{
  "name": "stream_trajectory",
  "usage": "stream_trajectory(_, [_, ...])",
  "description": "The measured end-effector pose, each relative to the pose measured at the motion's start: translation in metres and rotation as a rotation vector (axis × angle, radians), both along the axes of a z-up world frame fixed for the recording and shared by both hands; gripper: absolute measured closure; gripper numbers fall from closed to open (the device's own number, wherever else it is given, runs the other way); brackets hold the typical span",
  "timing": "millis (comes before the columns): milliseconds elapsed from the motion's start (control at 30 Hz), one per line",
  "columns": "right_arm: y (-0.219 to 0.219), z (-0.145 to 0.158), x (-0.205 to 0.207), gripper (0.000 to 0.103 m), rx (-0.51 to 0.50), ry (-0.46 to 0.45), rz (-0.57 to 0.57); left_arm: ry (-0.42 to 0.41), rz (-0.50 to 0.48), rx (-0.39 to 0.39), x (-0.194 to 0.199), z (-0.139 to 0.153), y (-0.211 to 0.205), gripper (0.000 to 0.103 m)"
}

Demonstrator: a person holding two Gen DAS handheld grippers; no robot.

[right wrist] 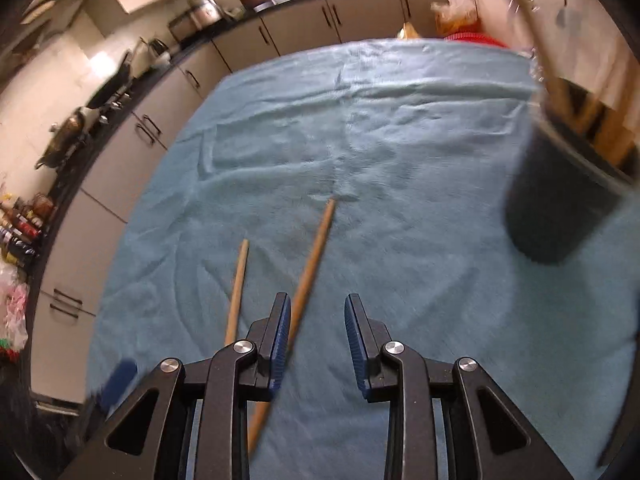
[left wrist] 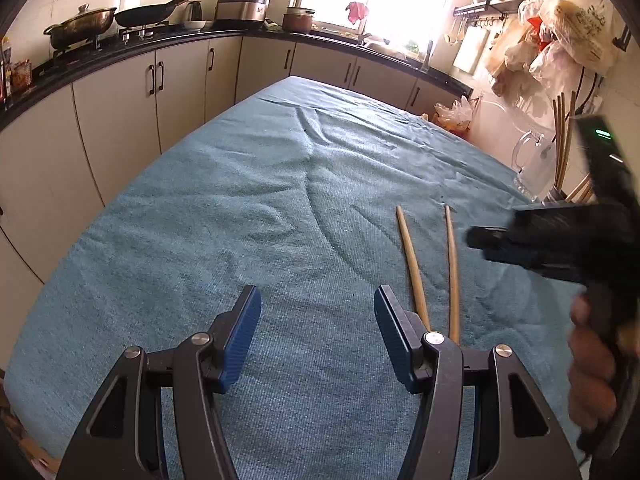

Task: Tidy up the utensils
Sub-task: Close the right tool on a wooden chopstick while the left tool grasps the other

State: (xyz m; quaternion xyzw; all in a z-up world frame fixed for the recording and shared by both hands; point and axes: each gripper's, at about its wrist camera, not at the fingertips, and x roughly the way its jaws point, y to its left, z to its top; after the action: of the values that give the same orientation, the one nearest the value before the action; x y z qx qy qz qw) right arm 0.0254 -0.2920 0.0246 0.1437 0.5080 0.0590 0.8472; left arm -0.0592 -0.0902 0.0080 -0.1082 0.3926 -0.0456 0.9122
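Blue-padded and spread wide, the left gripper hangs low over the teal towel that covers the desk, and nothing sits between its fingers. Just off its right finger lie two wooden chopsticks, flat on the cloth, close together at the near end and fanning apart toward their far tips. One of them slips out of sight behind that finger's black linkage.

Over on the right edge of the left wrist view comes the right gripper, a dark, blurred shape, with the person's hand wrapped round its handle. From this angle its fingers cannot be made out.

Switch to the right wrist view and the answer is plain: the right gripper is parted about halfway and holds nothing. One chopstick runs along the outer face of its left finger and passes beneath the linkage, outside the gap; the other chopstick lies further left, well clear of the pads. Both are still down on the towel.

Off to the right stands a dark utensil holder, blurred in this view, with several wooden sticks already standing upright in it. In the left wrist view the same holder peeks out behind the right gripper, beside a clear glass jug. Kitchen cabinets curve round behind the desk, with pans on the stove.
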Motion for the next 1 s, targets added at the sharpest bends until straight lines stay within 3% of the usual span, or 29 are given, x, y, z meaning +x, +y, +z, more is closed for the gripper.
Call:
stream_trajectory(67, [0.005, -0.008, 0.02, 0.073, -0.001, 0.061, -0.004, 0.004, 0.002, -0.007, 0.0, -0.001, 0.001, 0.045])
stream_trajectory(200, [0.015, -0.016, 0.043, 0.073, -0.059, 0.097, -0.016, 0.011, 0.0, -0.014, 0.001, -0.002, 0.001, 0.045])
stream_trajectory(267, [0.023, -0.015, 0.048, 0.079, -0.117, 0.094, 0.007, 0.013, 0.001, -0.015, 0.002, -0.002, 0.001, 0.045])
stream_trajectory(333, [0.026, -0.015, 0.048, 0.093, -0.144, 0.101, 0.02, 0.023, -0.002, -0.013, 0.002, -0.003, 0.001, 0.045])
stream_trajectory(367, [0.026, -0.014, 0.048, 0.093, -0.146, 0.106, 0.035, 0.032, -0.004, -0.012, 0.003, -0.004, 0.0, 0.045])
stream_trajectory(500, [0.019, -0.013, 0.032, 0.095, -0.185, 0.099, 0.065, 0.043, 0.001, -0.014, 0.004, -0.005, 0.001, 0.045])
stream_trajectory(600, [0.003, -0.011, 0.011, 0.096, -0.153, 0.081, 0.069, 0.056, -0.011, -0.042, 0.004, -0.006, 0.004, 0.045])
stream_trajectory(733, [-0.012, 0.005, -0.029, 0.096, -0.076, -0.01, 0.073, 0.131, -0.062, -0.081, 0.012, -0.005, -0.002, 0.045])
stream_trajectory(900, [-0.03, 0.022, -0.061, 0.096, -0.034, -0.091, 0.055, 0.201, -0.135, -0.065, 0.029, 0.002, -0.027, 0.045])
stream_trajectory(1000, [-0.036, 0.028, -0.07, 0.096, -0.014, -0.117, 0.048, 0.217, -0.16, -0.016, 0.045, 0.007, -0.045, 0.047])
